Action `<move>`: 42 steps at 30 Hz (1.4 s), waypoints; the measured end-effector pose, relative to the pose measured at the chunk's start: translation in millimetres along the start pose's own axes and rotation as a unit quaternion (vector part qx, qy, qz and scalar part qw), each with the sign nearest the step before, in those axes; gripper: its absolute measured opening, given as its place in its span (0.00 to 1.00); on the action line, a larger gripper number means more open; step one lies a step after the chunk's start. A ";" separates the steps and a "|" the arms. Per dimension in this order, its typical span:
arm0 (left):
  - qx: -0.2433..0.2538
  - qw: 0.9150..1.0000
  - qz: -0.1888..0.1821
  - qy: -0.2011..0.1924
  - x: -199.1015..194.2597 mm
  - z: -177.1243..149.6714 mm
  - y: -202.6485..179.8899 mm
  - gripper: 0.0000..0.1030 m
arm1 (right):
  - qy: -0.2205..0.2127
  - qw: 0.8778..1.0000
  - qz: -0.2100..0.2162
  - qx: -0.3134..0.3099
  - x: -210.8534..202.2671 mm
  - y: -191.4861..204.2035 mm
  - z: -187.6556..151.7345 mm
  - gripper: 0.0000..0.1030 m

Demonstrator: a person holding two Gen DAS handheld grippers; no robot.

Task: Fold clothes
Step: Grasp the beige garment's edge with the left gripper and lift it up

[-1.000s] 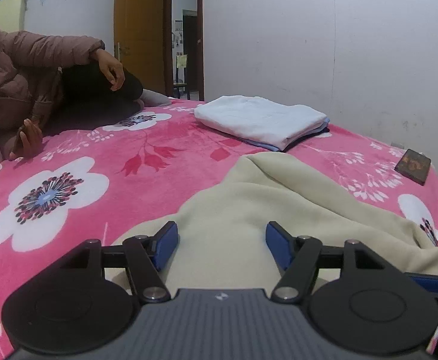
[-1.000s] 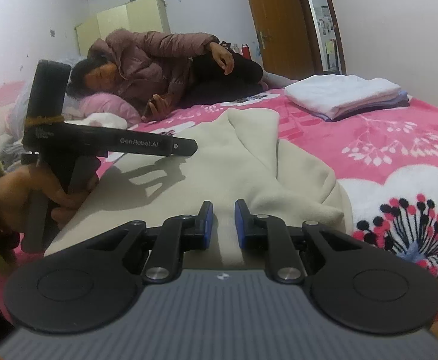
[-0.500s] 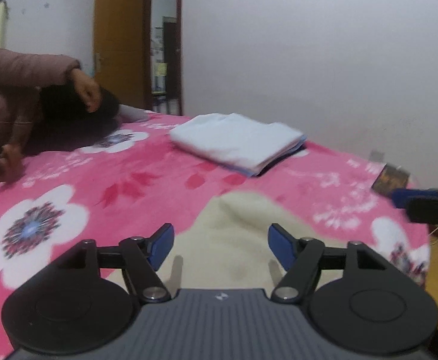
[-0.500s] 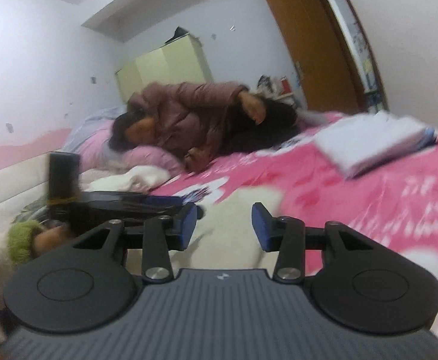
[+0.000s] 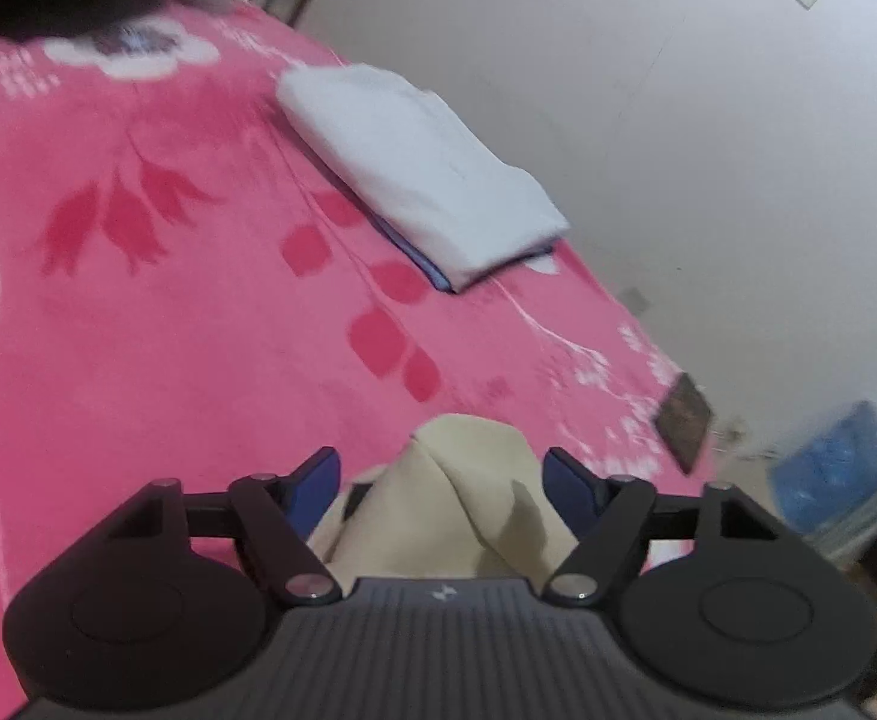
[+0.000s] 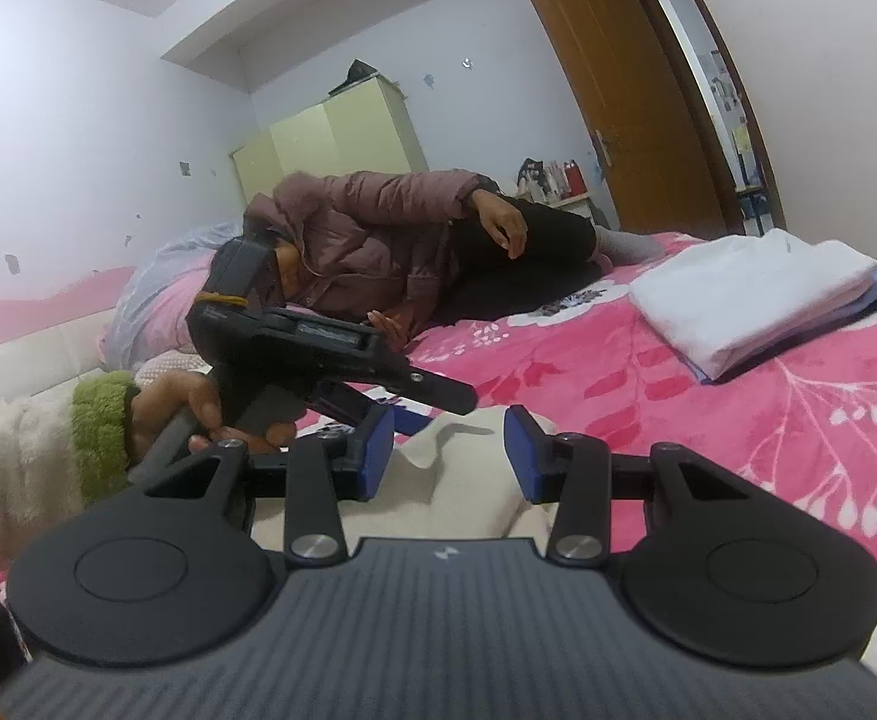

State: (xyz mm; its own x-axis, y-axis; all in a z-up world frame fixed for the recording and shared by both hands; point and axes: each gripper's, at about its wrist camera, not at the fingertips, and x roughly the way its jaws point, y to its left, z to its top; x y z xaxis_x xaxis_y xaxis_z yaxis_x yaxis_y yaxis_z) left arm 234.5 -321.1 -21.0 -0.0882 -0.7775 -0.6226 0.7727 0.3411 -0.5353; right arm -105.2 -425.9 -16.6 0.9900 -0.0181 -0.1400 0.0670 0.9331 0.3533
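Note:
A cream fleece garment (image 5: 462,504) lies on the pink flowered bed (image 5: 198,312). In the left wrist view its top edge sits between the fingers of my left gripper (image 5: 441,480), which is open and empty. My right gripper (image 6: 447,453) is also open and empty, just above the same cream garment (image 6: 456,480). In the right wrist view the left gripper's body (image 6: 318,354) hangs to the left, held by a hand in a green cuff (image 6: 102,420).
A stack of folded white and blue clothes (image 5: 426,174) lies further up the bed near the wall; it also shows in the right wrist view (image 6: 762,294). A person in a mauve jacket (image 6: 378,234) lies across the far side. A dark small box (image 5: 681,420) sits at the bed's edge.
My right gripper has opened from nearly shut to wide open. Both grippers lifted and tilted, and the left view has swung toward the wall and the bed's edge.

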 end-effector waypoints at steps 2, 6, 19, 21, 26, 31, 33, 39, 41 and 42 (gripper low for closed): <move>0.004 1.000 -0.018 0.004 2.1 -1.2 3.0 0.65 | 0.009 1.000 0.000 0.000 2.7 -5.9 2.4 0.39; 0.007 0.999 -0.046 0.007 5.3 -3.8 8.3 0.52 | 0.040 0.999 0.021 -0.012 15.9 -15.6 9.2 0.39; -0.003 0.992 -0.098 -0.078 -16.5 -19.5 16.2 0.14 | 0.146 0.982 0.065 -0.096 90.3 -16.5 19.5 0.49; -0.005 0.990 -0.110 -0.087 -19.2 -21.7 17.3 0.14 | 0.149 0.983 0.071 -0.079 92.7 -19.3 18.1 0.51; -0.011 0.985 -0.140 -0.104 -24.7 -26.5 21.1 0.14 | 0.152 0.982 0.085 -0.071 100.6 -17.8 16.2 0.56; -0.013 0.979 -0.166 -0.120 -29.9 -31.2 23.0 0.14 | 0.158 0.981 0.096 -0.062 108.1 -17.7 17.8 0.57; -0.008 0.977 -0.172 -0.125 -31.4 -32.5 22.1 0.14 | 0.162 0.980 0.107 -0.050 110.9 -19.7 18.3 0.57; -0.008 0.972 -0.192 -0.132 -33.9 -34.2 25.6 0.14 | 0.174 0.975 0.134 -0.033 119.1 -18.8 21.0 0.47; -0.010 0.971 -0.200 -0.135 -34.5 -35.0 27.1 0.14 | 0.178 0.974 0.139 -0.030 120.4 -18.5 22.5 0.43; -0.010 0.970 -0.204 -0.136 -34.8 -35.4 27.8 0.14 | 0.181 0.973 0.142 -0.029 121.1 -18.3 23.2 0.41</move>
State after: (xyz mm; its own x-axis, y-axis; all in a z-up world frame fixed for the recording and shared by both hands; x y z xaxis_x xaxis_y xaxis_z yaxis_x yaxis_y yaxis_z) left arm 236.8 -265.8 -34.4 -0.2119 -0.9596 -0.1852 0.6956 -0.0149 -0.7183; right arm 16.3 -453.5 -18.5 0.8587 0.3602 -0.3645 -0.2195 0.9013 0.3735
